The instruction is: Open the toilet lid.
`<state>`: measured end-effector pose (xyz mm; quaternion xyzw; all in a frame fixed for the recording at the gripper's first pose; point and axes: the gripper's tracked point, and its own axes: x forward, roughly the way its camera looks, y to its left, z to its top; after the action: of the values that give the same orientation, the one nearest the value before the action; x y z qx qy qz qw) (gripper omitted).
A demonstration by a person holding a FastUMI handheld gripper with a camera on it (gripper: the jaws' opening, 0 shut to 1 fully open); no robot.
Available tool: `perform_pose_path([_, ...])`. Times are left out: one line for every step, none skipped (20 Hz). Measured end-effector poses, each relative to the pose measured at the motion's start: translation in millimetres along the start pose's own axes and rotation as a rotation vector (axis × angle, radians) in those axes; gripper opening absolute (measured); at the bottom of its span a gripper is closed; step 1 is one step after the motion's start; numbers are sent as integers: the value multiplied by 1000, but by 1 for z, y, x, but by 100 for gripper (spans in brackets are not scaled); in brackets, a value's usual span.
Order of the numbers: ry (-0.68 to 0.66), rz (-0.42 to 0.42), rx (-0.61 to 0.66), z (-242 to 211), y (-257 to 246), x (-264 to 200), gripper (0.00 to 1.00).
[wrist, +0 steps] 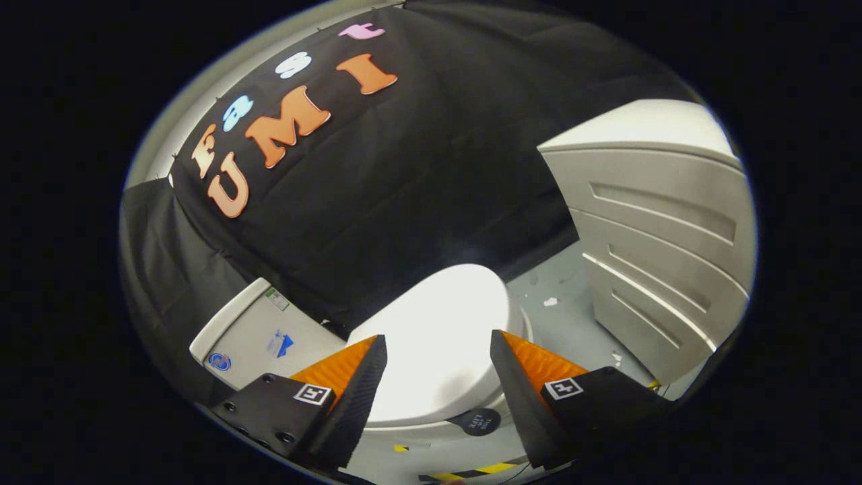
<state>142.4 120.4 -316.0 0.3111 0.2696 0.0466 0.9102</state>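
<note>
Against the booth's black cloth wall (431, 168), we find the closed toilet lid (438, 337) lying just ahead of our released claw (438, 357), its length running away toward the tank (256, 330).

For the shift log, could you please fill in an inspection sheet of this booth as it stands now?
Surface: pale grey floor with a few small white scraps; yellow-and-black tape near the fingers.
Job's things: toilet lid closed and flat, seen between and beyond the fingers; tank beside it against the black cloth.
Clutter: small round black tag at the toilet's front edge.
Gripper: gripper open, fingers wide apart above the lid, holding nothing; whether they touch it cannot be told.
Cables: nothing seen.
Surroundings: black cloth wall behind the toilet; ribbed white cabinet to its side.
</note>
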Motion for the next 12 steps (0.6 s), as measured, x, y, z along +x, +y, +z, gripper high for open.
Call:
perform_pose_path([22, -8, 28, -10, -9, 2, 99])
perform_pose_path([43, -13, 58, -20, -19, 1, 99])
perform_pose_path([61, -24, 88, -31, -29, 3, 99])
perform_pose_path([86, -30, 119, -40, -35, 4, 99])
perform_pose_path([107, -27, 151, -49, -37, 5, 99])
perform_pose_path([124, -21, 186, -57, -38, 5, 99])
perform_pose_path([147, -21, 223, -65, -40, 6, 99])
perform_pose_path([169, -24, 260, -73, -44, 8, 99])
perform_pose_path([188, -37, 298, -81, -50, 9, 99])
perform_pose_path([198, -45, 334, -86, -53, 11, 99])
perform_pose_path([212, -51, 367, -90, -57, 13, 99])
perform_pose_path([225, -55, 395, -94, -59, 14, 99])
